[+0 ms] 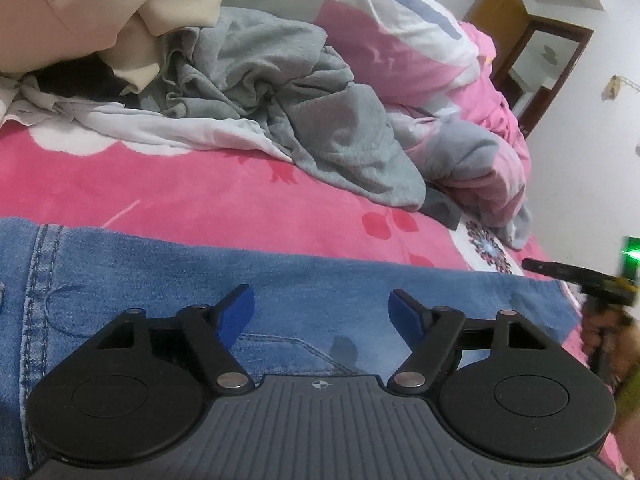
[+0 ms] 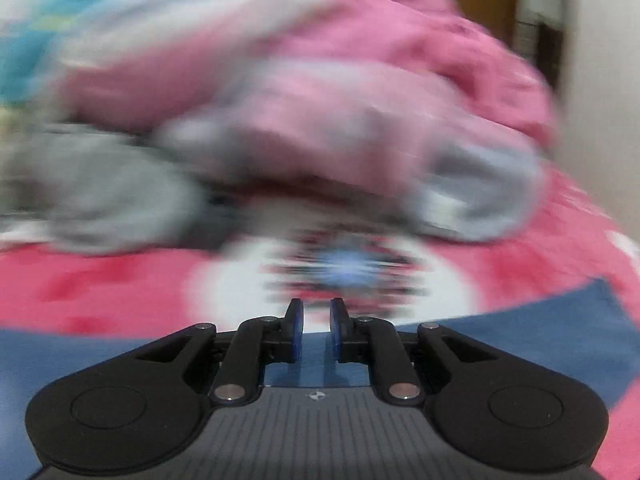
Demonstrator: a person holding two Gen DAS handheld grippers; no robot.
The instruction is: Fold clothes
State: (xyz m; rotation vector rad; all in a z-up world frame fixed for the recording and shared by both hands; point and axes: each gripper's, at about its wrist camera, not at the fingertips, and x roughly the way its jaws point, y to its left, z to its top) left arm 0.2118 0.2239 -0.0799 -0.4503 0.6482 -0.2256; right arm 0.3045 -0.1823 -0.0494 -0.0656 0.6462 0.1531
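Blue denim jeans (image 1: 168,280) lie flat on the pink floral blanket (image 1: 200,188)
My left gripper (image 1: 322,308) hovers over them spread, empty; my right gripper (image 2: 316,322) nearly pressed together, narrow gap, nothing pinched; view blurred

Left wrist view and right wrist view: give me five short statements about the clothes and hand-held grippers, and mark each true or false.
1. The left hand-held gripper is open above the blue denim jeans. True.
2. A crumpled grey jersey garment lies beyond the jeans. True.
3. The jeans lie on a green blanket. False: the pink fleece blanket is under them.
4. The right hand-held gripper clamps the grey garment. False: nothing sits between its nearly closed jaws.
5. The grey garment is neatly folded. False: it is rumpled.
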